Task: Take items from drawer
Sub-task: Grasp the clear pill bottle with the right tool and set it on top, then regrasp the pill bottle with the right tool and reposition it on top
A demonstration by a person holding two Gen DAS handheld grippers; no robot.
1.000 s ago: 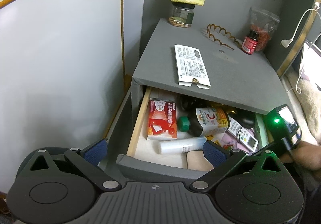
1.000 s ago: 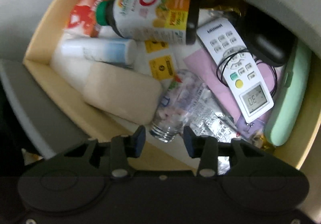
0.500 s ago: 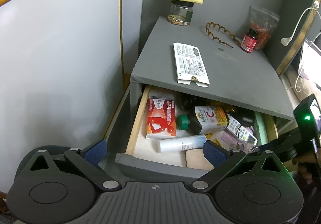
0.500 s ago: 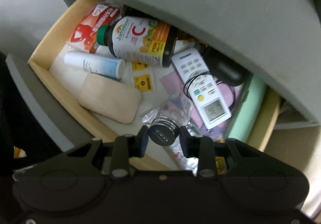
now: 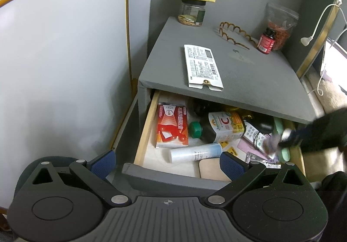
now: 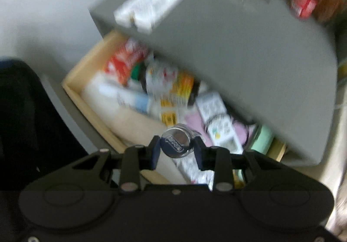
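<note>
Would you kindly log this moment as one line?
right gripper: shut on small jar | above drawer | left gripper: open, empty

Two grippers [image 5: 167, 162] [image 6: 176, 151] — three bottles [image 5: 219, 128] [image 5: 266, 40] [image 5: 195, 152] (one box [image 5: 172, 126])

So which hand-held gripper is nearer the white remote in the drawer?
Right. The right hand-held gripper, shut on a small clear jar, hangs just in front of the remote. The left hand-held gripper is open, back outside the drawer's front panel.

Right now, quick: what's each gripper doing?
Left gripper: open, holding nothing, in front of the drawer.
Right gripper: shut on a small jar, lifted above the drawer.
</note>
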